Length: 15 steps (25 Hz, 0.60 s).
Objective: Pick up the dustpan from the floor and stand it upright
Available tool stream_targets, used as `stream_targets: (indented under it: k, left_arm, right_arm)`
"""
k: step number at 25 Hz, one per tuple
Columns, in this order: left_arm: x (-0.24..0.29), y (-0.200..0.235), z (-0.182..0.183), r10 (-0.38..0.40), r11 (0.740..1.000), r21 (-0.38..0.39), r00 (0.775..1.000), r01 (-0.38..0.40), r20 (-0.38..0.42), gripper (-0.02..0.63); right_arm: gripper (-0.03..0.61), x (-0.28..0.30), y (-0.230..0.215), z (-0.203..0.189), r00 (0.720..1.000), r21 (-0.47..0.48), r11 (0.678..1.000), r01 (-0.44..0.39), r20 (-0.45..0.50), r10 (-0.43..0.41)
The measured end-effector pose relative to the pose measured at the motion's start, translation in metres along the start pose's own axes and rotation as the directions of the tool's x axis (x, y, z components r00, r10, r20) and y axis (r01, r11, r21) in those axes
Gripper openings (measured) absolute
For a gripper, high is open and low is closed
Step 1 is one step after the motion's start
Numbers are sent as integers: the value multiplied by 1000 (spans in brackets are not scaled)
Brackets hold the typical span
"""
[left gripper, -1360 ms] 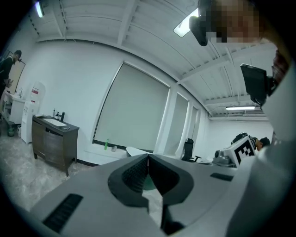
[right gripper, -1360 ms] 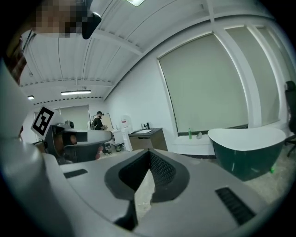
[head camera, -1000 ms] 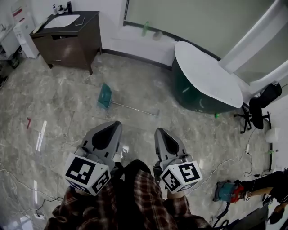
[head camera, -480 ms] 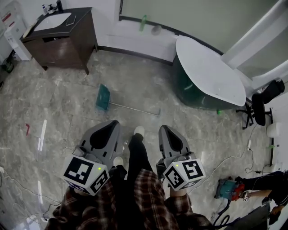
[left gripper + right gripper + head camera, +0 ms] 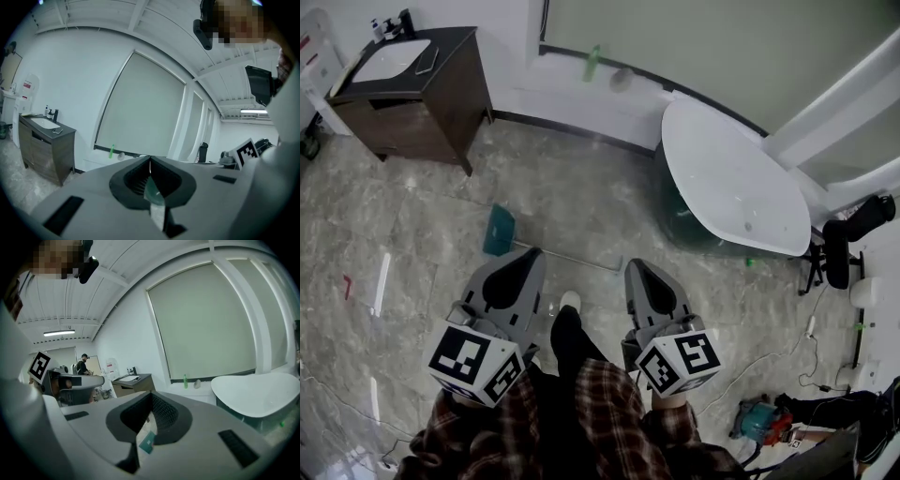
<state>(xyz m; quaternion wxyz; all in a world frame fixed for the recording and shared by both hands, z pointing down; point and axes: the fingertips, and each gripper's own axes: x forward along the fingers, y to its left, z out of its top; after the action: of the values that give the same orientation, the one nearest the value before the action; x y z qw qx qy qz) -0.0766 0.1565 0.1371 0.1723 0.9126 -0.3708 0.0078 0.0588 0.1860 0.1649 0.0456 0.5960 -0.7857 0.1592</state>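
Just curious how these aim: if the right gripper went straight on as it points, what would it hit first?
Probably the bare floor short of the window wall; the right gripper aims left of the white table. Depth is unclear.

A teal dustpan lies flat on the marble floor, its long thin handle running to the right. Just short of it hover the left gripper and the right gripper, both with jaws together, a white shoe between them. Beyond stand a dark vanity cabinet and a white-topped table.
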Motion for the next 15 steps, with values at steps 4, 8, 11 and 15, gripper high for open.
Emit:
stream_targets:
  k: [4,8,11,15]
  left_arm:
    - [49,14,17,18,1000,-5,1000,-18,20,12]
    - [87,24,32,43,999,-14,998,-42,39,12]
    - [105,30,34,62,998,-18,997,-61,35,12]
    - [118,48,39,69,997,-23,997,-69,17,12]
  right_arm:
    - [12,39,-33,26,1000,-23,999,-27,-2,27]
    - [12,69,-56,41,998,-42,997,-68,-19,67]
    - [12,83,-71,43,997,-33,996,-77,-34,76]
    - [12,101,-81,38,997,-3,998,-55,-61,55]
